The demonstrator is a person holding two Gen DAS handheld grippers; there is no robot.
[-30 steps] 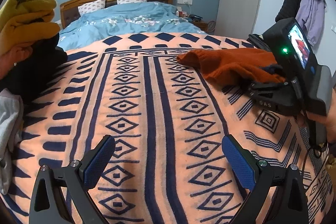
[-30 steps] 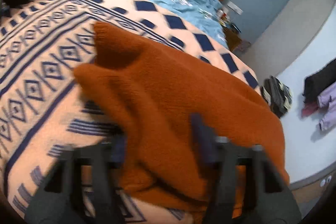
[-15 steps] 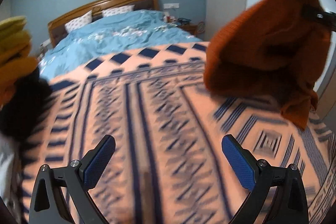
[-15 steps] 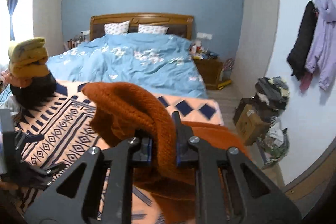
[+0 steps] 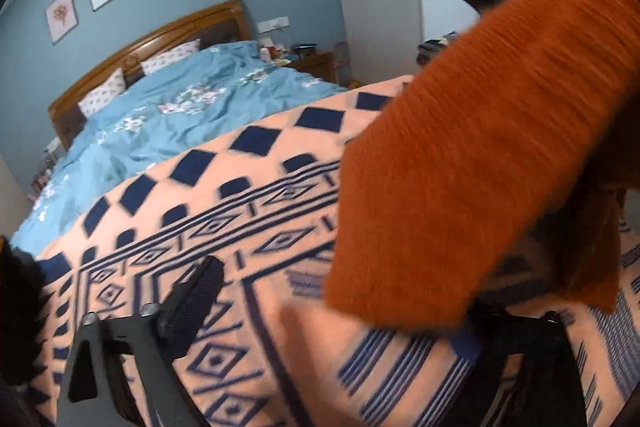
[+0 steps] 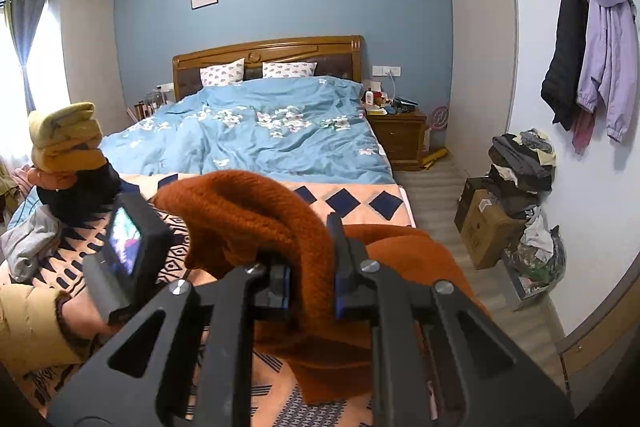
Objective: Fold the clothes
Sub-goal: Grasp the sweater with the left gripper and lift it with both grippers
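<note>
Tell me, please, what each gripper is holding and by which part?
The right gripper pinches a bunched fold of the orange sweater; which part cannot be told. The left gripper holds nothing.

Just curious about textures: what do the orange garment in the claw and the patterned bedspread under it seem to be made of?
Orange garment: looks like a thick, matte knit, perhaps wool or acrylic, since ribbed stitch rows show. Patterned bedspread: seems a soft, non-shiny fleece or woven blanket; blur hides its weave.

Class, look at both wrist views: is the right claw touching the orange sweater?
Touching. The right wrist view shows the right claw shut on a thick fold of the orange sweater, with knit pressed between both pads.
</note>
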